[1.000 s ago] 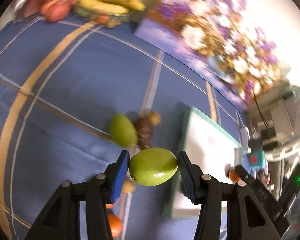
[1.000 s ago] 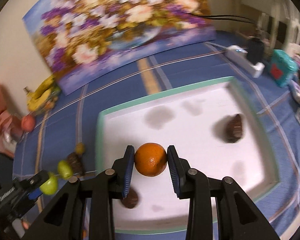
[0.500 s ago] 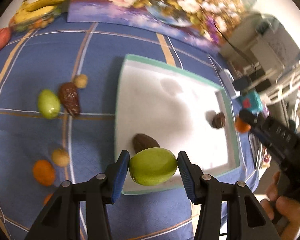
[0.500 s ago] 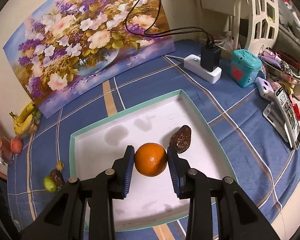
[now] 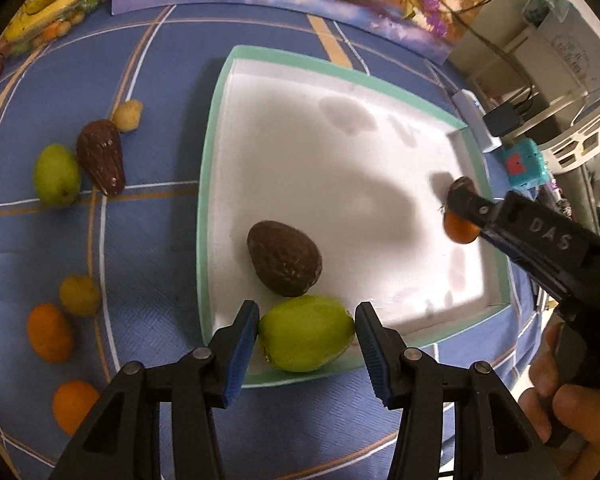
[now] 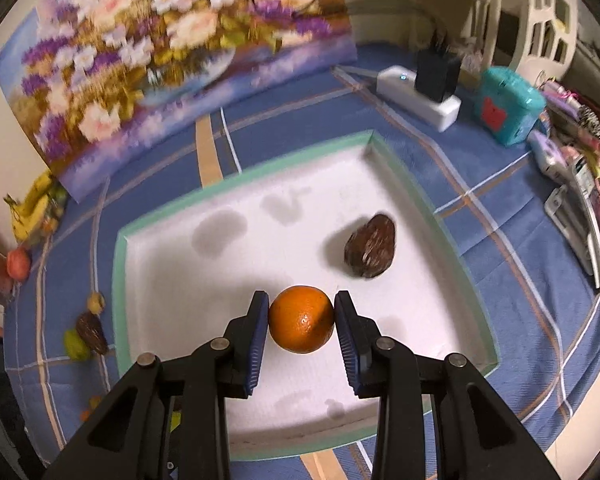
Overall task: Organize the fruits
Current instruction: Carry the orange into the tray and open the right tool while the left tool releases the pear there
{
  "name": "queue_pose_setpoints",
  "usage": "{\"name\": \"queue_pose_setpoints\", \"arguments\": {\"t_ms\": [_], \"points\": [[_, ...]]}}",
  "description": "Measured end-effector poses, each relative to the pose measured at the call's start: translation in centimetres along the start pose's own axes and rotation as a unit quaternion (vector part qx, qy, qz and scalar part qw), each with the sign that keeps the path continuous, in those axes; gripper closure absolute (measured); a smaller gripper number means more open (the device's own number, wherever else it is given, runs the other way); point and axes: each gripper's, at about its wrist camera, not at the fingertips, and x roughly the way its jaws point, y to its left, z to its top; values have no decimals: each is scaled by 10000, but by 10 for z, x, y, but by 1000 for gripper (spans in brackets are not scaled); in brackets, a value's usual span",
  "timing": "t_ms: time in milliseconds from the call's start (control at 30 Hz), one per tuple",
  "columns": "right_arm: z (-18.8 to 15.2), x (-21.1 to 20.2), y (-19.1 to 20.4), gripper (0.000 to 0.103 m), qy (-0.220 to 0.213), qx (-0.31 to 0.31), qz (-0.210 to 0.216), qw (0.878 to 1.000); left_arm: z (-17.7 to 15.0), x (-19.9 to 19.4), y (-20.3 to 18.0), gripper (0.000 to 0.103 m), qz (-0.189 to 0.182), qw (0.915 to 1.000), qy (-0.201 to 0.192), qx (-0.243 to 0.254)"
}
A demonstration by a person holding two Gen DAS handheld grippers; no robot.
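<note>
My left gripper (image 5: pixel 306 338) is shut on a green fruit (image 5: pixel 306 334) and holds it over the near edge of the white tray with a teal rim (image 5: pixel 206 184). A brown avocado (image 5: pixel 284 258) lies in the tray just beyond it. My right gripper (image 6: pixel 301 320) is shut on an orange (image 6: pixel 301 319) above the tray (image 6: pixel 118 264); a second brown avocado (image 6: pixel 370 252) lies to its right. In the left wrist view the right gripper (image 5: pixel 462 216) holds the orange (image 5: pixel 460 229) at the tray's right side.
Left of the tray on the blue cloth lie a green fruit (image 5: pixel 56 180), a brown avocado (image 5: pixel 102 158), small yellow fruits (image 5: pixel 80 294) and oranges (image 5: pixel 50 332). Bananas (image 5: pixel 54 0) and a flower painting (image 6: pixel 172 52) stand at the back. A power strip (image 6: pixel 418 96) and teal box (image 6: pixel 506 106) sit right.
My left gripper has carried the green fruit from the cloth to over the tray's near edge. My right gripper has kept the orange and shifted over the tray.
</note>
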Motion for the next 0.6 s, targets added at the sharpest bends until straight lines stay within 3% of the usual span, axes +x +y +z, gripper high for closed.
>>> {"name": "queue_pose_setpoints", "arguments": {"t_ms": [200, 600], "points": [[-9, 26, 4, 68, 397, -129, -84, 9991, 3, 3, 0, 50, 4, 10000, -43, 15], [-11, 23, 6, 67, 426, -214, -170, 9987, 5, 0, 2, 49, -23, 10000, 39, 67]]}}
